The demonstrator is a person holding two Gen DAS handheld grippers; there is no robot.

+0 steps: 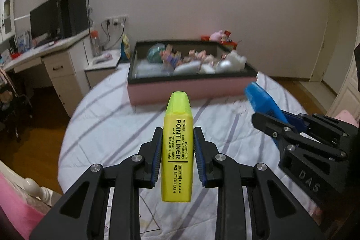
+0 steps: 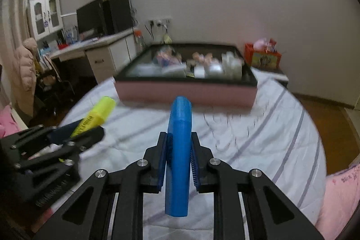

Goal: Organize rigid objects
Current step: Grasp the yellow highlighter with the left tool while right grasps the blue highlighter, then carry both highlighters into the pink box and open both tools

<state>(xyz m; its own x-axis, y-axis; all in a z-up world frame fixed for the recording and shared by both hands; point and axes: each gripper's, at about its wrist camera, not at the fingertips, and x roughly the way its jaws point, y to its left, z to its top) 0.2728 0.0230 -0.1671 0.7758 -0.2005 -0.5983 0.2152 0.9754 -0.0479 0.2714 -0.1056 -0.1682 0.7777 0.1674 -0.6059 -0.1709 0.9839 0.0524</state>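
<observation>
Above the striped white bedspread [image 1: 108, 127], your left tool [image 1: 177, 138] is pinching a yellow plastic highlighter pen [image 1: 177, 150] and your right tool [image 2: 178, 145] a flat blue plastic block [image 2: 177, 161]. Carry both level to the pink black-rimmed box [image 2: 184, 93] ahead, and drop them where it's less crowded, probably the near-left corner. Only the right view shows the red tin [image 2: 262, 57] beside the box.

Yellow highlighter [image 1: 177, 150] upright between left gripper [image 1: 177, 138] pads, pink box [image 1: 191, 88] beyond.
</observation>
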